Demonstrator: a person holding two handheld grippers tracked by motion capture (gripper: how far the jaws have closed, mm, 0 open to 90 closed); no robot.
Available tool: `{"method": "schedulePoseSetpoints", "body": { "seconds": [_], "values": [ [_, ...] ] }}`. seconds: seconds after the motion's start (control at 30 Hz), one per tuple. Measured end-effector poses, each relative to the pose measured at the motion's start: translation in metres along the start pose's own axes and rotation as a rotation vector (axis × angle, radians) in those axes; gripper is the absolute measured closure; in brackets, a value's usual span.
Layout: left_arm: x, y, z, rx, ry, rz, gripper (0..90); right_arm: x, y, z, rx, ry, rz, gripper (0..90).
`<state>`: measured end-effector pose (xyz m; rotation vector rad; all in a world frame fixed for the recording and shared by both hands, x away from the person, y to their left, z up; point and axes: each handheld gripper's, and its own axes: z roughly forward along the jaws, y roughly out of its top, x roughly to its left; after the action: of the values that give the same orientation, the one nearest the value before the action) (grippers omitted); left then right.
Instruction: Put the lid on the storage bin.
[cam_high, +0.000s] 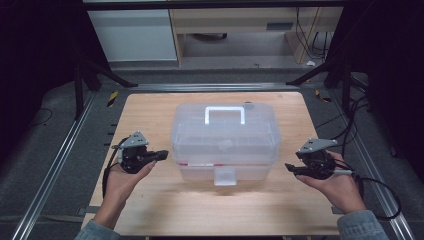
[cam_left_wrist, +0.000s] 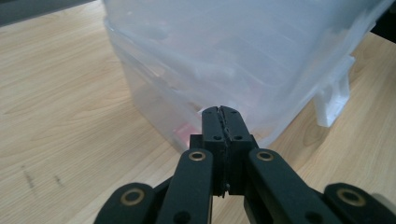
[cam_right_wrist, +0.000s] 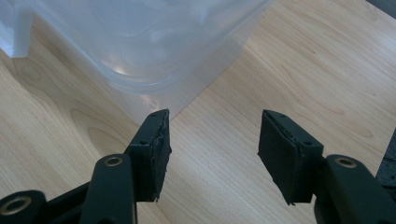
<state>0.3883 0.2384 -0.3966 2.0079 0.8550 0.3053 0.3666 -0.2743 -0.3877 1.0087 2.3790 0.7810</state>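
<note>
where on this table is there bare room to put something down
Bare wood runs along the near edge of the table, between the two hands and in front of the clear plastic box. Another free strip lies behind the box, up to the far edge. The sides are tight: the left gripper and right gripper flank the box.

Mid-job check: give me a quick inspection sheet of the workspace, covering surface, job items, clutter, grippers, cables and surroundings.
Surface: wooden table, light grain, faint marks.
Job's things: translucent plastic box at centre, lid on, white handle on top, front latch facing the person.
Clutter: nothing seen.
Grippers: left gripper shut, near the box's left side; right gripper open, near its right side, holding nothing.
Cables: black cable trailing from the right gripper; more cables on the floor to the right.
Surroundings: metal rails beside the table, cabinets behind.
</note>
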Motion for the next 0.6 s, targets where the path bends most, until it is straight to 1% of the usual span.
{"method": "schedulePoseSetpoints", "body": {
  "seconds": [0.03, 0.27, 0.33, 0.4, 0.53, 0.57, 0.6],
  "values": [
    [0.002, 0.000, -0.002, 0.006, 0.009, -0.003, 89.4, 0.000, 0.000, 0.000, -0.002, -0.002, 0.000, 43.3],
    [0.009, 0.000, -0.004, 0.003, 0.034, 0.000, 85.8, -0.003, 0.000, 0.000, -0.002, -0.010, 0.005, 41.3],
    [0.010, 0.000, -0.002, 0.017, 0.047, 0.010, 84.1, -0.003, 0.000, 0.001, 0.003, -0.010, 0.012, 39.7],
    [0.012, 0.000, 0.001, 0.036, 0.062, 0.021, 78.8, -0.003, 0.001, 0.003, 0.007, -0.014, 0.008, 38.3],
    [0.016, 0.001, 0.005, 0.064, 0.109, 0.024, 63.4, -0.005, 0.002, 0.005, 0.014, -0.024, 0.010, 35.5],
    [0.017, 0.001, 0.006, 0.071, 0.116, 0.022, 54.5, -0.006, 0.003, 0.005, 0.014, -0.027, 0.011, 34.4],
    [0.019, 0.002, 0.007, 0.081, 0.128, 0.020, 48.6, -0.007, 0.003, 0.006, 0.016, -0.028, 0.015, 33.7]
  ]
}}
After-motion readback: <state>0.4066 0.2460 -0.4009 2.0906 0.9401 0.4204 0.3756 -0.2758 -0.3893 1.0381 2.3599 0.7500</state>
